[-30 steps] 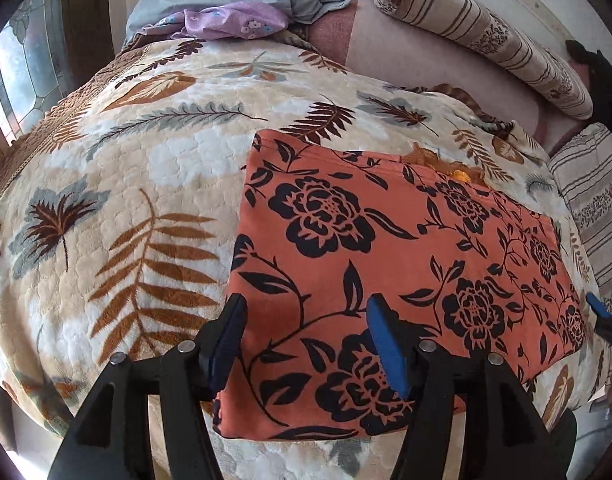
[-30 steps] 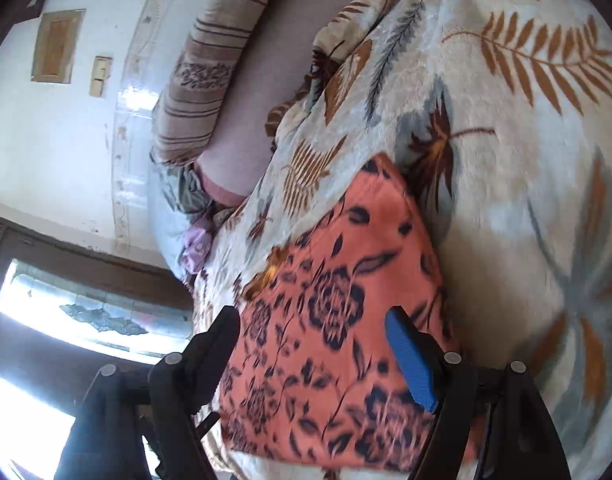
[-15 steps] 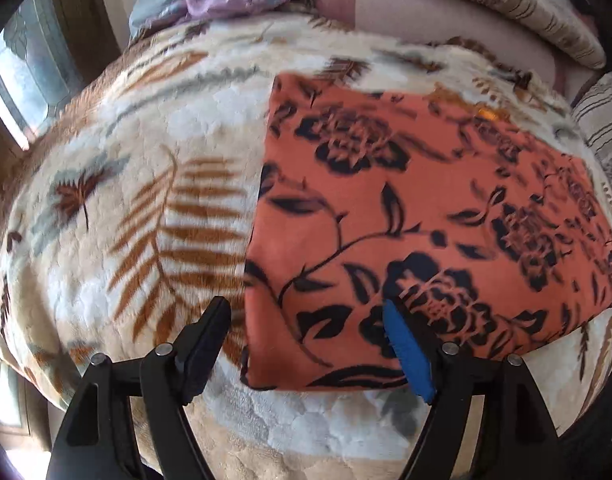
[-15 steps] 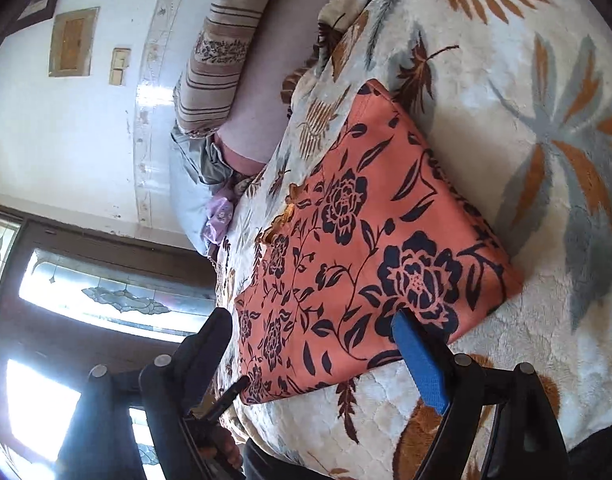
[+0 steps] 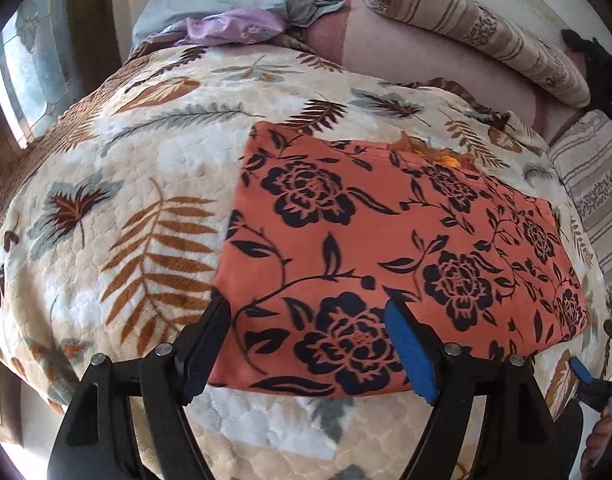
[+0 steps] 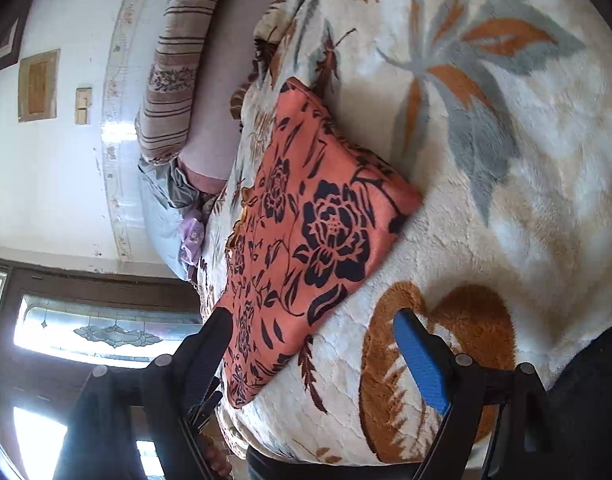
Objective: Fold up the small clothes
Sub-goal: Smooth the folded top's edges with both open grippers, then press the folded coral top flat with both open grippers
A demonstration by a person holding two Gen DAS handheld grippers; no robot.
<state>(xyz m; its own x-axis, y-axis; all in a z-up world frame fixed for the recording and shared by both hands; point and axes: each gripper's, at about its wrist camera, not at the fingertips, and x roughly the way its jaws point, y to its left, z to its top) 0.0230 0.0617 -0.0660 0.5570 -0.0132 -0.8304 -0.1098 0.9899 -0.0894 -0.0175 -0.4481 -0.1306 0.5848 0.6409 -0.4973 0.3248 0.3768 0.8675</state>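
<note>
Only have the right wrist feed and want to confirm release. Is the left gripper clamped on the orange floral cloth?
Observer: No. The left gripper is open and its jaws have just been opening. The near left corner of the orange floral cloth lies between the fingers, but the pads are not pressing on it.
Operator: Where does my gripper sit from that side?
Observer: The right gripper is open, just off the cloth's near right corner, over the blanket.
Operator: Anything beyond that right side?
Observer: A second striped cushion lies past the blanket's right edge.
</note>
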